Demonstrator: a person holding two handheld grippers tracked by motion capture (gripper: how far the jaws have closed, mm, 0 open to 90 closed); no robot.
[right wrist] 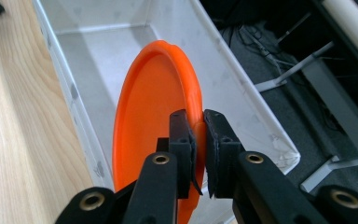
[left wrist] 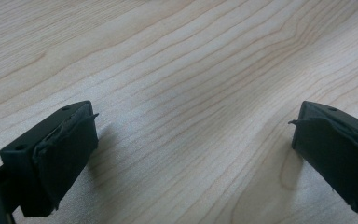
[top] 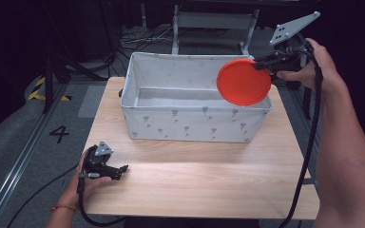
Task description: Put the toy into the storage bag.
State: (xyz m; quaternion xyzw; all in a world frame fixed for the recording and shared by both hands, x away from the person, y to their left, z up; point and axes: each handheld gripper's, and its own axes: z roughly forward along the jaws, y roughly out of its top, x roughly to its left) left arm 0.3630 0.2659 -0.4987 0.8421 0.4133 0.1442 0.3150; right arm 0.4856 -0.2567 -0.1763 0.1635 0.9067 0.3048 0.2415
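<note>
Pinching only the thin rim of the orange plate (top: pixel 244 81), which hangs on edge above the right end of the white fabric bin (top: pixel 190 124), the right gripper (top: pixel 266 64) could let it swivel or slip and clip the bin's wall instead of dropping inside. The left gripper (top: pixel 122 168) rests on the light wooden table (top: pixel 195 180), jaws wide apart and empty. Dark floor, cables and metal frames surround the table.

plate (top: pixel 244 81) over bin (top: pixel 190 122) — bin on table (top: pixel 209 178)
</note>
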